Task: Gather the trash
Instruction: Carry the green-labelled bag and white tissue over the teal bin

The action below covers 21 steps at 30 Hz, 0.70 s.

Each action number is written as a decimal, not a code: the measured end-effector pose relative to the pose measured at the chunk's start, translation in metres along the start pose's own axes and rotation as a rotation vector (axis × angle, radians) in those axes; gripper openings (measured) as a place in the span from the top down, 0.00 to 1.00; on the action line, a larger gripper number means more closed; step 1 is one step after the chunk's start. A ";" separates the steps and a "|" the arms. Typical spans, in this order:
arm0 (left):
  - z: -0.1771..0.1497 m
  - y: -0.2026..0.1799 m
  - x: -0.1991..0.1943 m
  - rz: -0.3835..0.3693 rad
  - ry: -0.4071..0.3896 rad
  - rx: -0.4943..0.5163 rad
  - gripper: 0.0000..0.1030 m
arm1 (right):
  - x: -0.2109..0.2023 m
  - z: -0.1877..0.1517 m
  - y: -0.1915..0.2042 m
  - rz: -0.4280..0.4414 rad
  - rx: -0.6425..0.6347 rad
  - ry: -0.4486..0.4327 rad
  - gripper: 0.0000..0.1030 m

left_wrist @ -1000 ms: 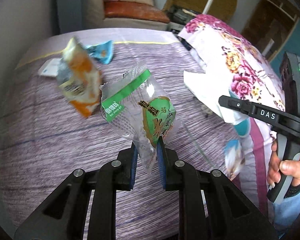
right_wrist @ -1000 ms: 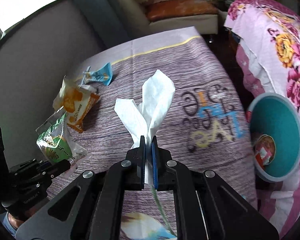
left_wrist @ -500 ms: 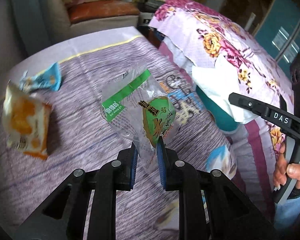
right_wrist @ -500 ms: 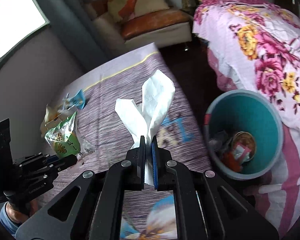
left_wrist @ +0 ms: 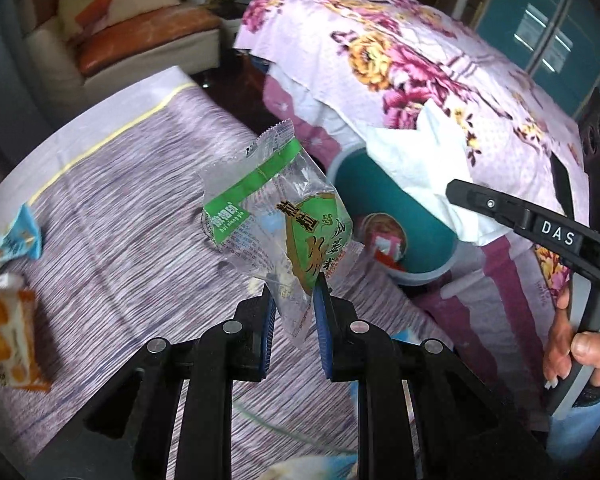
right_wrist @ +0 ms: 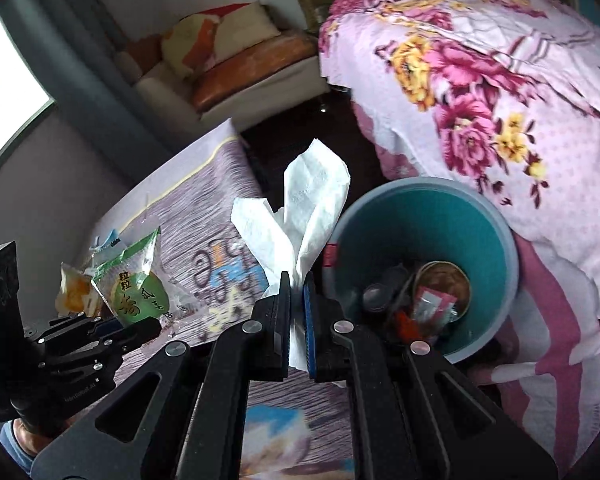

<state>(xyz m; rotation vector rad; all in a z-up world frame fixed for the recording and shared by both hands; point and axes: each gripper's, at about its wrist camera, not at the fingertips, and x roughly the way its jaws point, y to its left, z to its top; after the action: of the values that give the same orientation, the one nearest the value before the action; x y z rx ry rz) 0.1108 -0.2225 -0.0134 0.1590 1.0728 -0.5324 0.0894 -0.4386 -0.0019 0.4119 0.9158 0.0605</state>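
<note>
Both claws are matte black plastic with silver screw heads on their arms and blue pads inside the fingers. The left claw (left_wrist: 293, 308) matches the right claw (right_wrist: 297, 296), whose side reads "DAS" in white. A blue sleeve (left_wrist: 572, 436) covers the wrist.

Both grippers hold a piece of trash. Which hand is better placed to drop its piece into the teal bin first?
Probably the right. The right gripper grips the white tissue right beside the teal bin. The left gripper, shut on the green snack wrapper, sits farther back over the purple cloth.
</note>
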 end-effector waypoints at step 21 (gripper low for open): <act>0.032 -0.067 0.056 -0.049 0.090 0.100 0.81 | -0.002 -0.002 -0.092 -0.052 0.164 -0.005 0.94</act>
<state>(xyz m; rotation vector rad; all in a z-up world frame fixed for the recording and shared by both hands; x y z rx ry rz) 0.1246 -0.3112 -0.0381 0.2467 1.1408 -0.6276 0.0756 -0.5229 -0.0351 0.5398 0.9290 -0.0633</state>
